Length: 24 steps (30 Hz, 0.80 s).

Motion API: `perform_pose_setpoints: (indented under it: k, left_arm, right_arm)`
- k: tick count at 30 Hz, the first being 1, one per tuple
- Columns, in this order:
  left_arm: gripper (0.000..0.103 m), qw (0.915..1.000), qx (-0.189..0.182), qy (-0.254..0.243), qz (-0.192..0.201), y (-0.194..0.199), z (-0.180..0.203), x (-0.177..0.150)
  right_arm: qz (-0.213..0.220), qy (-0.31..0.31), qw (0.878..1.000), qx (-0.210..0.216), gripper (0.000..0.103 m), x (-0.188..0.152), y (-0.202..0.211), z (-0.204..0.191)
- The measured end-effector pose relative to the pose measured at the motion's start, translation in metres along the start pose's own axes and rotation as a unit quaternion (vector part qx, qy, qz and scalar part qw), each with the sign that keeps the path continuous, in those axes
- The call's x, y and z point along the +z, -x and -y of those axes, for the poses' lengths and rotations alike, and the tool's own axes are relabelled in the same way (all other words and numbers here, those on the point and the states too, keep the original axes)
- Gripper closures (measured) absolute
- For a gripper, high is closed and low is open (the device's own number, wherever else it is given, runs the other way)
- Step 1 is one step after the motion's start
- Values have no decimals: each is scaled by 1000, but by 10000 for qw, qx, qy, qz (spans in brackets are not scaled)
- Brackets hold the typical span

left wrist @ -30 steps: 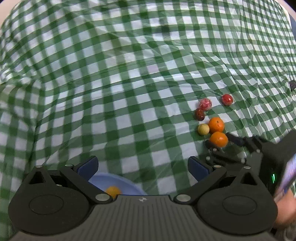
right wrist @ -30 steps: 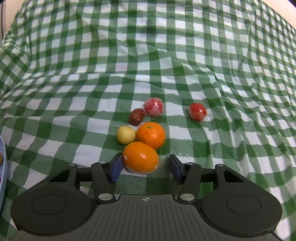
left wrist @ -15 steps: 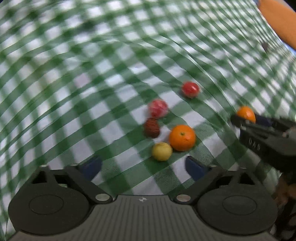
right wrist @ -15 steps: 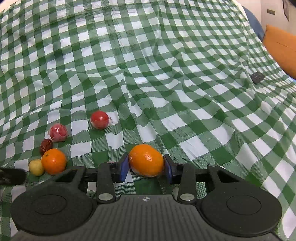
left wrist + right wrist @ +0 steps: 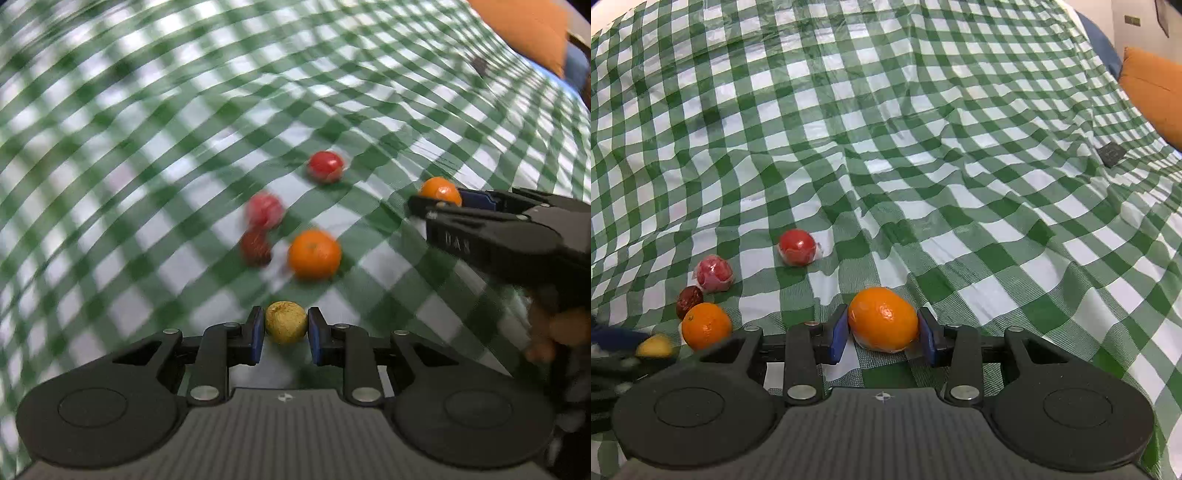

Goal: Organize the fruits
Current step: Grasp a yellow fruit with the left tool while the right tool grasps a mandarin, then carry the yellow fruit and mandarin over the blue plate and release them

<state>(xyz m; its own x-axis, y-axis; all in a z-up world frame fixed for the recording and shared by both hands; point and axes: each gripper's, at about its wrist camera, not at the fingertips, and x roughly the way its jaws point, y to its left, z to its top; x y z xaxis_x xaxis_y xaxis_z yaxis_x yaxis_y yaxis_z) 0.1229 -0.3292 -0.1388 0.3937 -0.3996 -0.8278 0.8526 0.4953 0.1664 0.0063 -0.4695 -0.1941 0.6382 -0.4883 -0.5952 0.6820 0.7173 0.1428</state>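
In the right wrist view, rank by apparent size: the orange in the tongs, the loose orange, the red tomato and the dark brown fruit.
1. Orange in the right tongs, though nearest the camera.
2. Loose orange.
3. Red tomato, which lies farther back, so its rank against the loose orange is unsure.
4. Dark brown fruit.

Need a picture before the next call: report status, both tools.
Left tool just closed on yellow fruit. Right tool shut on orange. Nothing blocking.
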Motion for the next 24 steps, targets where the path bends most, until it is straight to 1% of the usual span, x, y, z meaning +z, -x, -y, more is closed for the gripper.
perform_pose_setpoints:
  k: [5, 7, 8, 11, 13, 17, 20, 24]
  left_arm:
    - [76, 9974, 412, 577, -113, 65, -18, -34]
    - [76, 9950, 593, 793, -126, 96, -24, -49]
    - [76, 9939, 659, 880, -125, 112, -27, -56]
    - [76, 9900, 816, 1150, -28, 159, -32, -77]
    - [76, 9876, 876, 1302, 61, 188, -32, -94]
    - [76, 9835, 940, 1544, 91, 230, -26, -125]
    - [76, 9798, 996, 1734, 95, 255, -21, -149]
    - [76, 9739, 1038, 2014, 126, 283, -17, -182]
  right_arm:
    - [226, 130, 9991, -323, 62, 2, 9, -3]
    - [322, 288, 9983, -401, 62, 6, 22, -8]
    - [384, 336, 9981, -357, 62, 8, 32, -10]
    - [611, 531, 9967, -46, 62, 14, 77, -16]
    - [606, 678, 9955, 271, 62, 12, 117, -18]
    - [446, 1018, 9897, 903, 62, 1, 188, -26]
    - [244, 1181, 9835, 1346, 62, -11, 230, -40]
    - [-46, 1401, 9711, 1930, 62, -28, 272, -66]
